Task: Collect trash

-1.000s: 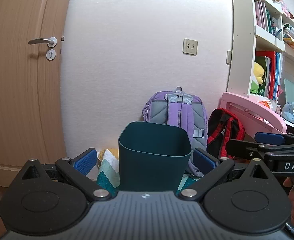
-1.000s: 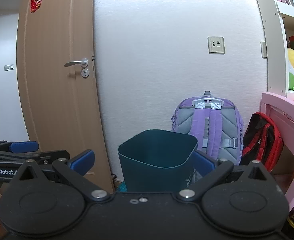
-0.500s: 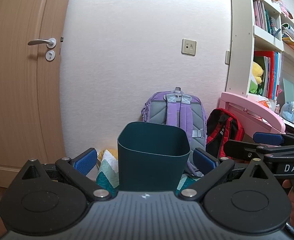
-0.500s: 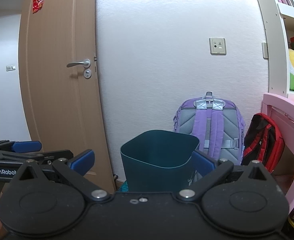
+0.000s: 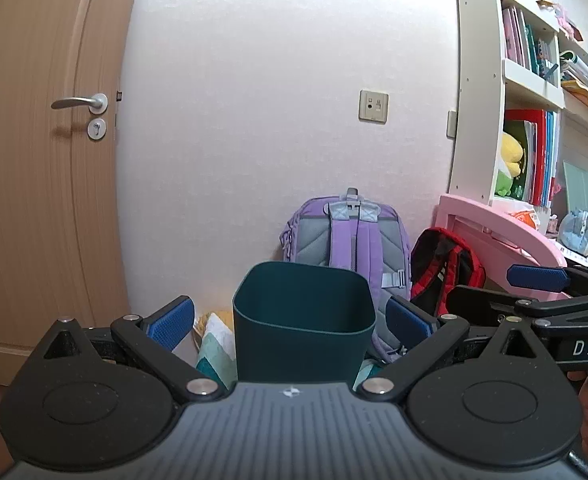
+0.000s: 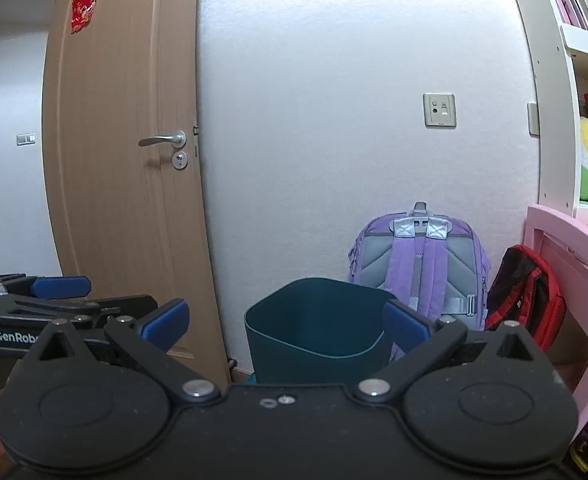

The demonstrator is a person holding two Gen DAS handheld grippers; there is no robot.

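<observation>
The left tool (image 5: 289, 316) is wide open and holds nothing; the right tool (image 6: 285, 320) is also wide open and empty. Both are side by side, and each points at the dark green trash bin (image 5: 304, 320), which stands in front of them on the floor. Behind the bin, a purple backpack (image 5: 350, 236) and a red backpack (image 5: 446, 268) lean near the white wall, beside the pink desk (image 5: 498, 224). No trash is visible in these views, so I judge the task is at its start. The next move calls for finding a piece of trash first, probably lower on the floor or on the desk.
</observation>
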